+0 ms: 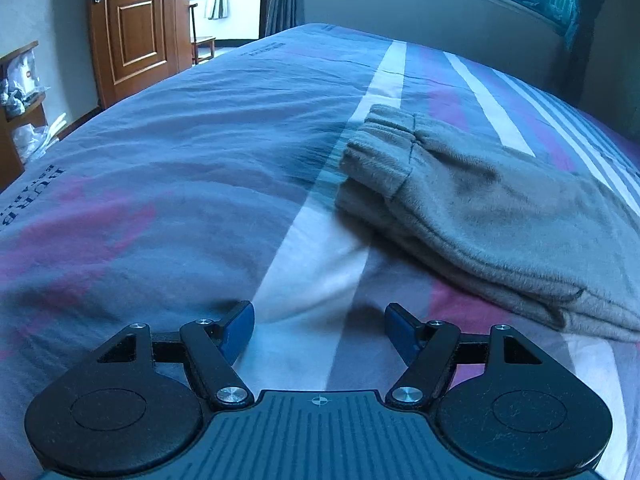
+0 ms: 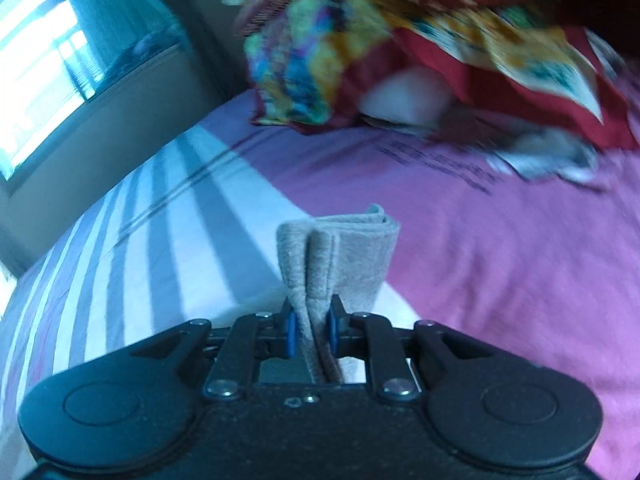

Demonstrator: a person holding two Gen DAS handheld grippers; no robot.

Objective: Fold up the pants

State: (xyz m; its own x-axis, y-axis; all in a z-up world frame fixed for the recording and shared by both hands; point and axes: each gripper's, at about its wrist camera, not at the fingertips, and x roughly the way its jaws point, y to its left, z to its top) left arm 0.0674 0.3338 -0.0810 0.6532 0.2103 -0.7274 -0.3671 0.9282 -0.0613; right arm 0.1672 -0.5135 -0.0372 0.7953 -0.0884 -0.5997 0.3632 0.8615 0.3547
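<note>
The grey pants point(image 1: 480, 208) lie folded in layers on the bed, to the right in the left wrist view, with the elastic waistband or cuff end toward the far side. My left gripper point(image 1: 319, 332) is open and empty, just above the bedsheet, near and left of the pants. In the right wrist view, my right gripper point(image 2: 311, 334) is shut on a bunched fold of the grey pants point(image 2: 340, 252), which stands up between the blue pads.
The bed has a striped blue, white and pink sheet point(image 1: 180, 200). A wooden door point(image 1: 132, 28) and a shelf point(image 1: 20, 108) stand to the far left. A colourful quilt point(image 2: 400, 40) and a pillow lie at the head of the bed. A window point(image 2: 48, 56) is at left.
</note>
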